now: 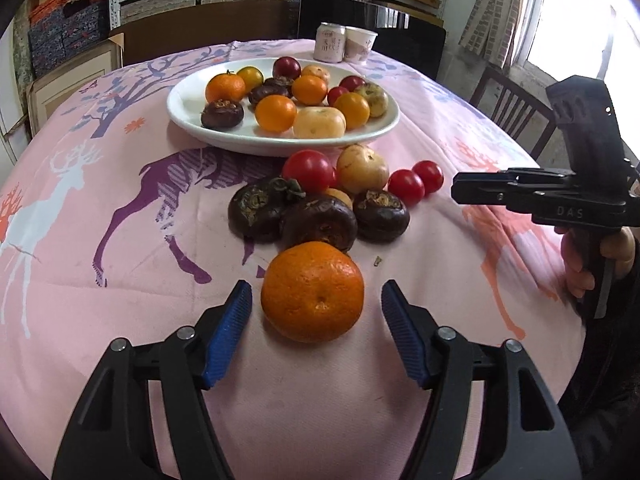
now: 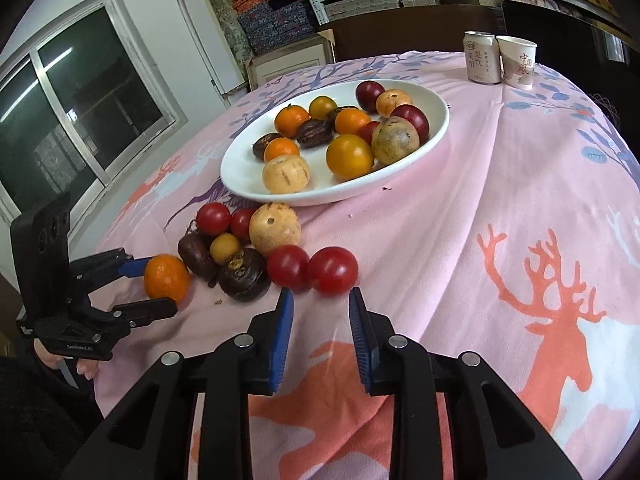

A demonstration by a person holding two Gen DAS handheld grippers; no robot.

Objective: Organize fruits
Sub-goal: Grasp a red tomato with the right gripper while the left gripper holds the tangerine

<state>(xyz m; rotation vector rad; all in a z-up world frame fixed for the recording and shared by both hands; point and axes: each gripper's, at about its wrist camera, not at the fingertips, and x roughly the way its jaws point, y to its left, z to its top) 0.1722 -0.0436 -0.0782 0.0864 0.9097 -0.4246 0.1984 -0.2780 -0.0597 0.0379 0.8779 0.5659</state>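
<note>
1. Left wrist view showed the left claw (image 1: 316,300) released, its blue pads (image 1: 228,332) standing on either side of a mandarin (image 1: 313,291) without touching it.
2. That mandarin lay on the pink deer-print cloth of the desk (image 1: 120,280), just in front of a cluster of loose fruit: three dark water chestnuts (image 1: 318,222), a red tomato (image 1: 309,170) and a pale round fruit (image 1: 362,168).
3. Two small red tomatoes (image 1: 416,182) sat touching each other just right of the cluster.
4. Right wrist view showed the right claw (image 2: 320,300) at its narrowest, nothing between its pads; a gap remained between them.
5. It hung just short of the two red tomatoes, not touching them.
6. Beyond the loose fruit stood a white plate (image 2: 400,184) holding mandarins, tomatoes, chestnuts and pale fruits.
7. At the far edge a can (image 2: 482,56) and a paper cup (image 2: 518,60) stood side by side.
</note>
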